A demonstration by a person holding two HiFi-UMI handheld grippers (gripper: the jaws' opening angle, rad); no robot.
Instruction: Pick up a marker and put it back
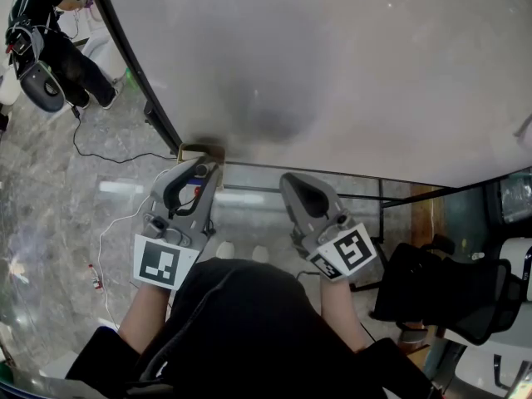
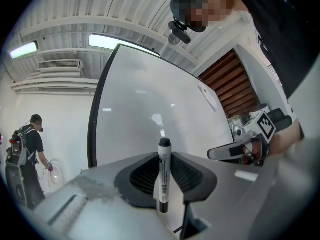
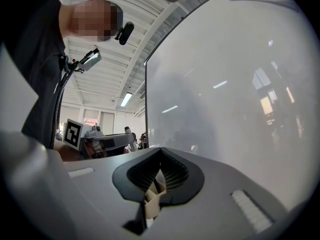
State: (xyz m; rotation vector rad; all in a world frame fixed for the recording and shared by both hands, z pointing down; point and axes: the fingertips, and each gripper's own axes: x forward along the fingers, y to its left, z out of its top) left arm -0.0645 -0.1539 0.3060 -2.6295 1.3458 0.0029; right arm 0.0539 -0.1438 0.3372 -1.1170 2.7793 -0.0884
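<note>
White marker (image 2: 163, 179) with black cap, black ribbed fingers (image 2: 142, 176), black-framed whiteboard (image 2: 150, 109), perhaps smudged grey

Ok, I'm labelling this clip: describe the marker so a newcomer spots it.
Start at the big whiteboard. In front of it, the left gripper holds the marker upright. It is a slim white barrel with black ends, the only pen in view.

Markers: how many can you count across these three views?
1. The marker stands upright, clamped between the left gripper's jaws, facing the whiteboard. Others may be hidden in the tray at the board's edge.
</note>
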